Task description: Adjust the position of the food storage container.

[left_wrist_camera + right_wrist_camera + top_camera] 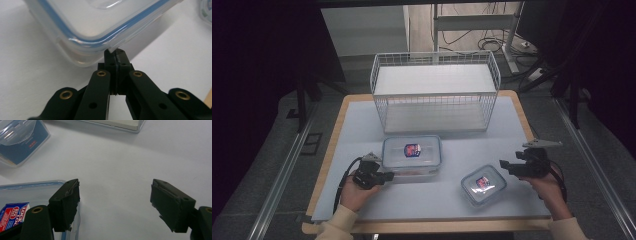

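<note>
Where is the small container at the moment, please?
In the high view, the small container sits front right on the table, between the large container and the right hand-held gripper.

In the high view, light falls from above onto the pale grey rectangular table mat (472, 150), while the left and right edges of the frame sink into near black. The picture is soft and slightly grainy. In the left gripper view the clear plastic blue-rimmed food box (100, 25) is blurred at the top, casting a soft shadow beneath. The right gripper view is evenly lit, blurred towards the upper edge.
</note>
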Action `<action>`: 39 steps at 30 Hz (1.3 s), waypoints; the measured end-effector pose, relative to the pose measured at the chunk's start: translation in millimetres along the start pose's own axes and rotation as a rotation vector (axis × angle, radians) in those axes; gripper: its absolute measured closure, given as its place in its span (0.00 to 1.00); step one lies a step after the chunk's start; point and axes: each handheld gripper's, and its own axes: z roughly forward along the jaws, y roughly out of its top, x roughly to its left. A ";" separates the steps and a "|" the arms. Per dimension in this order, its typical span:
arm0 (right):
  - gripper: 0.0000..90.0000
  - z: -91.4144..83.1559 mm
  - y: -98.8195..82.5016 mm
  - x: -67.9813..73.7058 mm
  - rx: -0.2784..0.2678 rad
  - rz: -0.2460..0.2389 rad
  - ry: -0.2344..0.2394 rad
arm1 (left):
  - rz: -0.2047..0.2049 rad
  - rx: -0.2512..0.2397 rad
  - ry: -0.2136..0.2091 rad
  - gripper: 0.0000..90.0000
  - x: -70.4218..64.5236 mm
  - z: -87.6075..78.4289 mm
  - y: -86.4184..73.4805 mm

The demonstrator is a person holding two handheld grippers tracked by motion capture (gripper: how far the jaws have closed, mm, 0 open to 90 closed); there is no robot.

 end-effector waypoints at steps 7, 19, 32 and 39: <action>0.26 -0.4 -0.1 -1.9 -0.003 0.003 -0.002 | -0.082 -0.045 0.024 1.00 16.5 -25.4 -19.4; 0.27 0.9 1.8 0.7 -0.003 0.000 -0.006 | -0.168 -0.076 0.006 1.00 40.7 -14.4 -3.4; 0.27 2.2 1.5 0.6 0.004 0.002 -0.010 | -0.172 -0.065 -0.006 1.00 38.3 1.1 10.6; 0.26 2.5 1.4 0.7 0.003 0.001 -0.009 | -0.156 -0.054 -0.016 1.00 31.1 17.6 26.5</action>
